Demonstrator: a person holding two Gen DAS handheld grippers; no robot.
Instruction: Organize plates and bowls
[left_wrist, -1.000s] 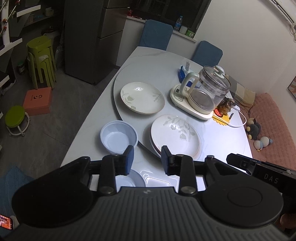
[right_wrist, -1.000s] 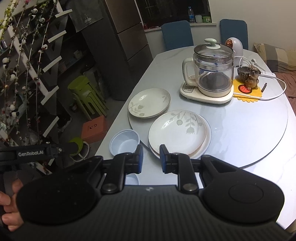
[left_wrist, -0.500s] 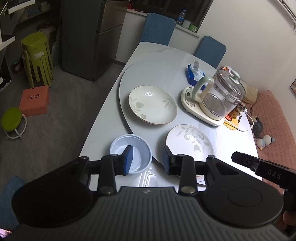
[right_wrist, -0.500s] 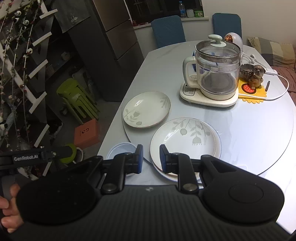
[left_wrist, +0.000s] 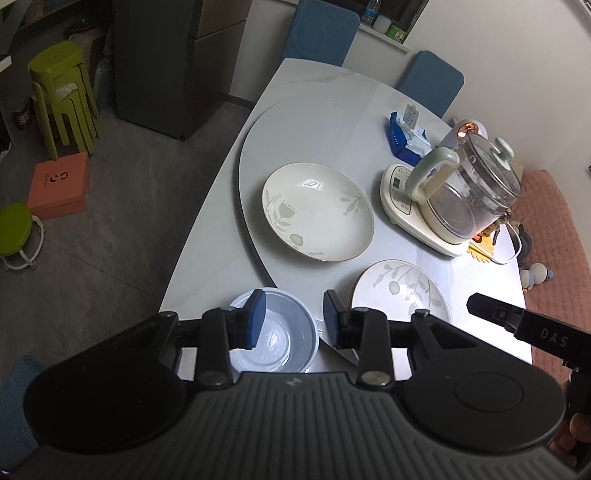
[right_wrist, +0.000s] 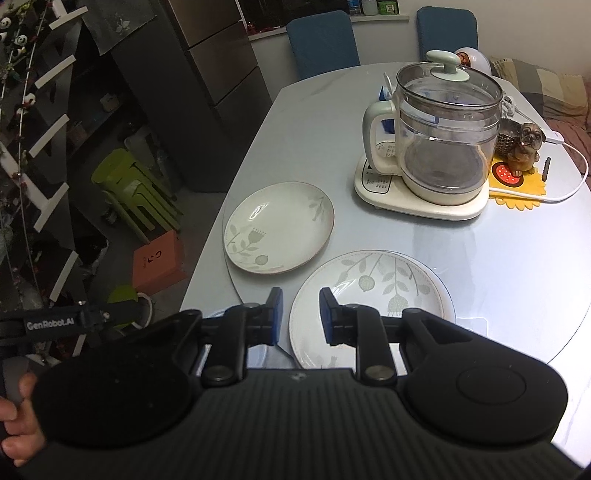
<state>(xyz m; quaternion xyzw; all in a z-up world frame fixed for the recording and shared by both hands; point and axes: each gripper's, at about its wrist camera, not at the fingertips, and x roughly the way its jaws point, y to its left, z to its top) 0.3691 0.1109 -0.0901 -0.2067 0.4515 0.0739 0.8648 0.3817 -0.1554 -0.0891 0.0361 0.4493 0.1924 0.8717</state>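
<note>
table (left_wrist: 306, 110) | on it: two plates (left_wrist: 317, 212) (left_wrist: 402, 291); bowl (left_wrist: 280, 332); kettle (left_wrist: 454, 195)

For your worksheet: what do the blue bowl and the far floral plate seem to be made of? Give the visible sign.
Blue bowl: probably plastic, matte and slightly translucent, with thin walls.
Far floral plate: likely glazed ceramic, glossy, with a sharp light reflection and a printed leaf pattern.
</note>
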